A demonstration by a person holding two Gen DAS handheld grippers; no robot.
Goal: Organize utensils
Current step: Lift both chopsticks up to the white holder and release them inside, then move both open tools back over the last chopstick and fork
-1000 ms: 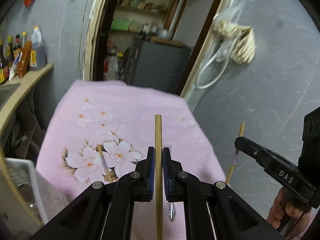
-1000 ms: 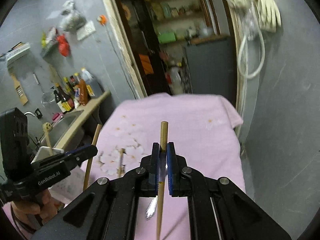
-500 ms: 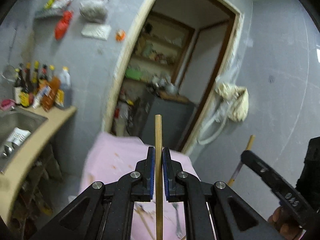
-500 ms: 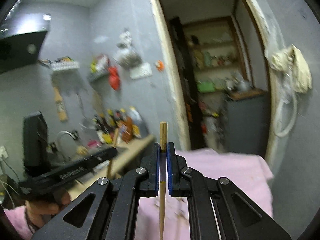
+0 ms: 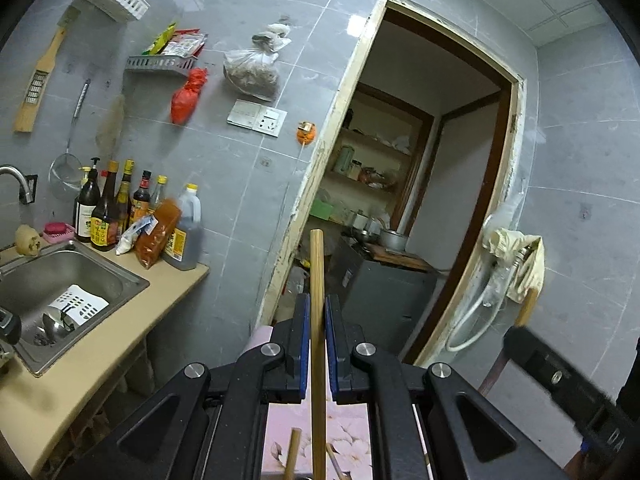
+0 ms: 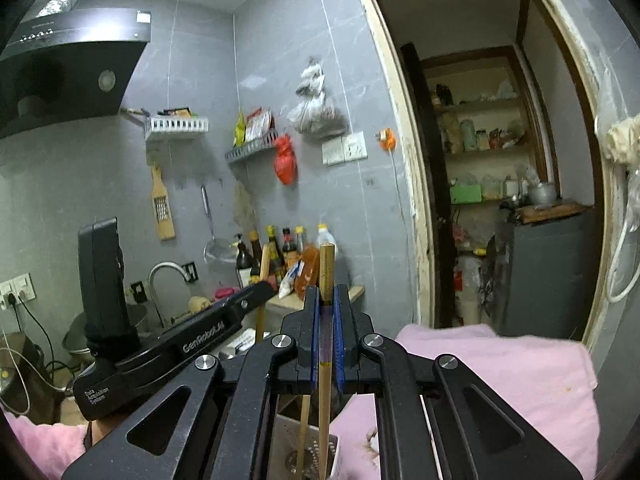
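Both tools (image 5: 318, 344) (image 6: 327, 340) grip chopsticks (image 5: 318, 280); lower ends hidden.

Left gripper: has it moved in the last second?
Yes. The left gripper has tilted upward: the pink cloth has dropped to the bottom of its view, the doorway now filling the frame.

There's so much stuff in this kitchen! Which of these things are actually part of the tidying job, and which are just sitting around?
Part of the job:
- left gripper, shut on a wooden chopstick
- right gripper, shut on another chopstick
- white holder below them
- pink cloth

Just lying about:
- sauce bottles
- sink
- red bag
- wall strainer
- range hood
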